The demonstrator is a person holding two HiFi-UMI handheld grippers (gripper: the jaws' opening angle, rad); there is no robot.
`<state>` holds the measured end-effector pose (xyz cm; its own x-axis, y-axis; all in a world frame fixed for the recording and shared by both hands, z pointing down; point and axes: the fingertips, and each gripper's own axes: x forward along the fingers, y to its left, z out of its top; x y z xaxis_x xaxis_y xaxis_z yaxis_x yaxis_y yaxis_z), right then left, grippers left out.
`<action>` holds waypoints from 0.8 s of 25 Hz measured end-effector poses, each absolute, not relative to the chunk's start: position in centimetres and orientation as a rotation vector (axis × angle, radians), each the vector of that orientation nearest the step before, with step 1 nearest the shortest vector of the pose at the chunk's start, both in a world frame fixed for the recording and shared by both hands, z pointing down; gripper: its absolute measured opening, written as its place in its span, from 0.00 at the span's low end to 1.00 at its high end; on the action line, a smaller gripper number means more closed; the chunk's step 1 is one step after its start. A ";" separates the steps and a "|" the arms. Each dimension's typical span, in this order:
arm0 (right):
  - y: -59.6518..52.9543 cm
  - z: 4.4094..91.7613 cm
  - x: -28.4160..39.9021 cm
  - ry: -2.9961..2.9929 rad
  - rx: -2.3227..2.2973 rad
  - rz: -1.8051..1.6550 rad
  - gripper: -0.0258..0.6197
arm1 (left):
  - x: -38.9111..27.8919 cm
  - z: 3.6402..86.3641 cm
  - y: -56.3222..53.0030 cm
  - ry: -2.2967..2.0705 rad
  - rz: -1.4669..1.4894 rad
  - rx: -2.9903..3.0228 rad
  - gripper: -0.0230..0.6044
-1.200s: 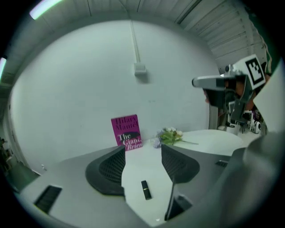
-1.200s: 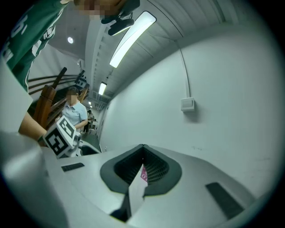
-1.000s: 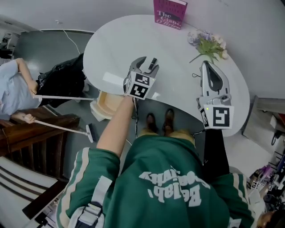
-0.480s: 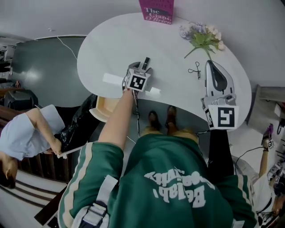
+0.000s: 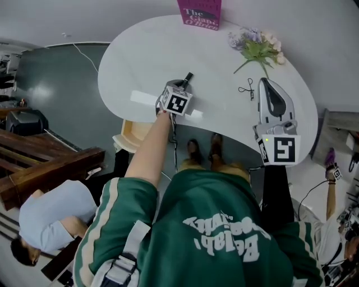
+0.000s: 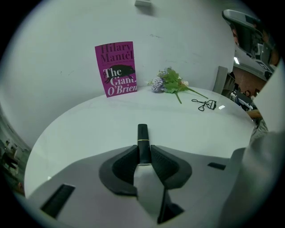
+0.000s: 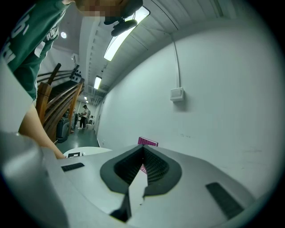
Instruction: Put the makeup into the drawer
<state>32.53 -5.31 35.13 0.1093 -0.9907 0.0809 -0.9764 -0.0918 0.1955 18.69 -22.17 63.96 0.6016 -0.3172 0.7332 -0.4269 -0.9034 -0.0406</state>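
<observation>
Pick stage, nothing stowed yet as far as the views show. The left gripper [image 6: 143, 153] is angled down at the white table [image 5: 140, 61]. Its jaws have just been closing and are now pinched on a black makeup tube [image 6: 142, 133] with a thin gold band, probably lipstick or mascara. The tube sticks out past the pads and its far end looks low over the tabletop; I can't tell if it is lifted clear. The right gripper [image 7: 143, 153] is off to the side over the table's right edge, pointing level at the wall, jaws together with nothing between them. The drawer [image 5: 132, 137], light wood, appears pulled open under the table's near-left edge, just below the left gripper; its contents are not visible. An eyelash curler [image 5: 247, 88] lies on the table near a flower sprig [image 5: 257, 47], well apart from the tube, and may need to go in too. A magenta book [image 5: 199, 14] stands at the back. Left to do: lift the tube, carry it down into the drawer, release.
</observation>
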 end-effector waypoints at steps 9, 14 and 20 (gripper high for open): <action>-5.6 34.9 32.1 -1.979 2.186 -0.121 0.05 | 18.8 58.2 -21.8 -0.691 1.004 2.818 0.21; -6.9 33.3 31.0 -2.017 2.179 -0.184 0.05 | 18.7 50.1 -21.7 -0.756 0.773 2.977 0.21; -7.9 31.4 29.4 -2.050 2.161 -0.252 0.05 | 17.6 38.8 -20.5 -0.847 0.468 3.155 0.21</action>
<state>29.41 -7.91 31.38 0.0503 -0.9986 -0.0170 -0.9730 -0.0529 0.2246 17.59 -20.51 38.80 0.8291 -0.5099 0.2293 -0.4652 -0.8567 -0.2229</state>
